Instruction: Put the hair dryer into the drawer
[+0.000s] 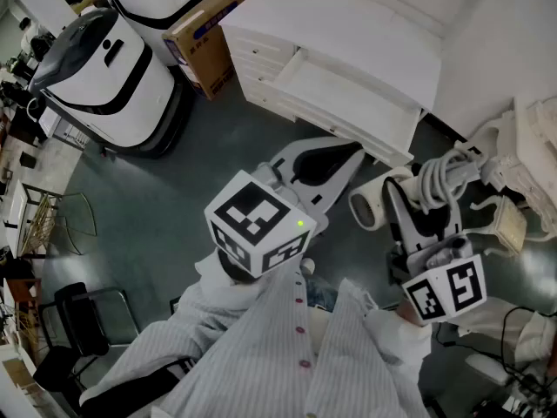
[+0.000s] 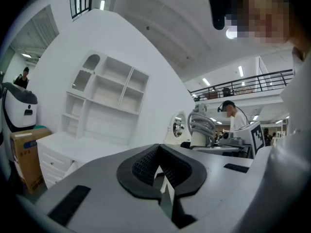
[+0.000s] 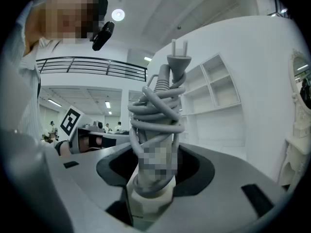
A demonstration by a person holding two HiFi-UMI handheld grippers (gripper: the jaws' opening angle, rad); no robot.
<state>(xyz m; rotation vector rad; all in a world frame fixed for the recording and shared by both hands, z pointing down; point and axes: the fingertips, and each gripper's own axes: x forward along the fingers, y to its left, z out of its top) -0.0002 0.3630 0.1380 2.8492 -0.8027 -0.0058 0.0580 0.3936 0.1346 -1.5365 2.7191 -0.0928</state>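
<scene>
White dryer, cord coiled round its handle, sits pinched in the right gripper at four o'clock, short of the open drawer at twelve. The left gripper, jaws pressed together, holds nothing. Likely risks: the handle twisting in the pinch, or the loose plug snagging the drawer's rim.

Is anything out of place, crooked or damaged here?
Nothing looks damaged or spilled. One untidy detail: the cord of the hair dryer, held by the right gripper, is wound round it in loose loops, plug sticking up.
</scene>
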